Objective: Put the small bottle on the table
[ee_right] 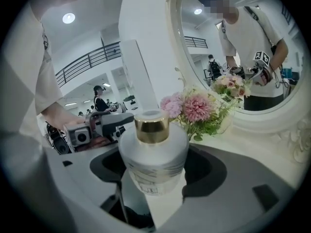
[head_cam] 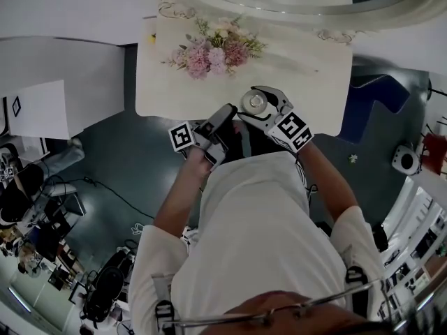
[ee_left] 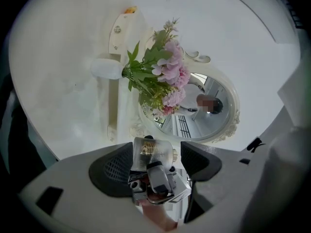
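The small bottle (head_cam: 255, 105) is white frosted glass with a gold cap. It is over the front edge of the white table (head_cam: 311, 82), and my right gripper (head_cam: 252, 100) is shut on it. In the right gripper view the bottle (ee_right: 153, 152) stands upright between the dark pads (ee_right: 206, 168) of the right gripper (ee_right: 155, 169). I cannot tell whether its base touches the table. My left gripper (head_cam: 225, 116) is just left of the bottle and points at it, open. In the left gripper view the bottle (ee_left: 151, 152) shows beyond the wide gap of the left gripper (ee_left: 155, 163).
A bunch of pink flowers (head_cam: 213, 51) in a white vase (ee_left: 107, 68) stands mid-table. An oval mirror (ee_left: 206, 113) in an ornate white frame rises behind it. Another white desk (head_cam: 63, 82) is at the left, with cables and bags (head_cam: 105, 288) on the dark floor.
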